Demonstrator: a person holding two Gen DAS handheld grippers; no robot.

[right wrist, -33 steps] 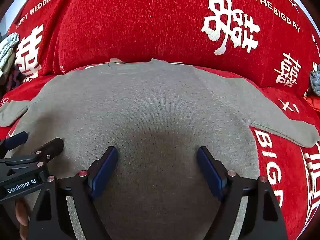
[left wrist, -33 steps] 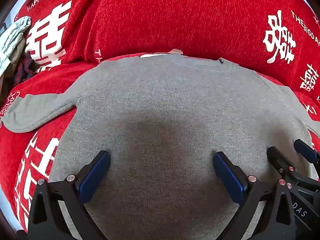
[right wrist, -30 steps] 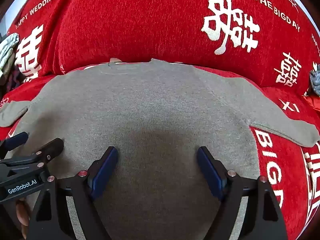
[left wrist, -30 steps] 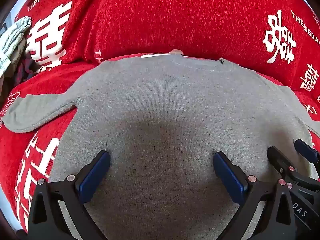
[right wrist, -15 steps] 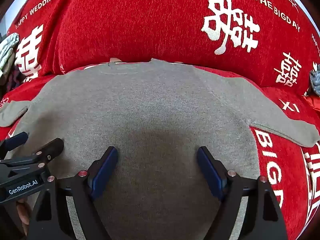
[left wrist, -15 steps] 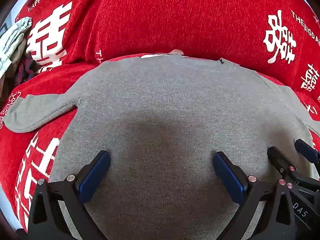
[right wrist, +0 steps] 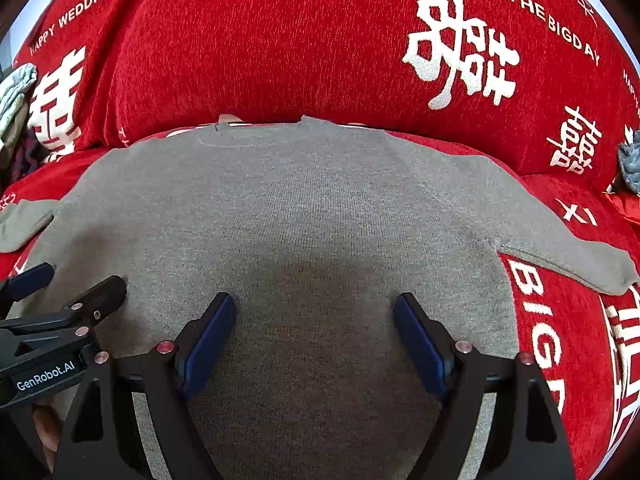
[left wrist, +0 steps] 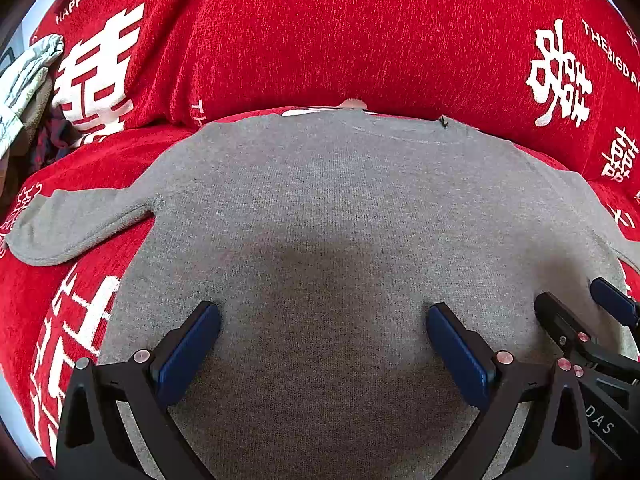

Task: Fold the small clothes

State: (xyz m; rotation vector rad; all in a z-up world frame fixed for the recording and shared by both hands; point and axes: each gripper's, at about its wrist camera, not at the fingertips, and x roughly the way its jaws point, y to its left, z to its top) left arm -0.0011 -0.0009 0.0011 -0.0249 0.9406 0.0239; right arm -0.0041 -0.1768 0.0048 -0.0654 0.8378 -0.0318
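A small grey knitted long-sleeved sweater point(left wrist: 340, 208) lies spread flat on a red chenille sofa cover printed with white characters and wedding lettering point(left wrist: 340, 32). Its neckline points away from both tools and its hem runs beneath them.

The left hand-held gripper point(left wrist: 322, 336) hangs over the lower body of the sweater with its blue-padded fingers point(left wrist: 188, 354) spread wide apart and nothing between them. Beyond its left finger, one sleeve point(left wrist: 76, 224) stretches out sideways onto the red cover.

The right hand-held gripper point(right wrist: 314, 330) sits just beside the left one, likewise gaping wide with only bare knit under the gap. Past its right finger, the other sleeve point(right wrist: 568, 252) reaches outward.

Far off to the left of both tools, a crumpled pale grey-white cloth point(left wrist: 24, 80) rests at the sofa's edge.
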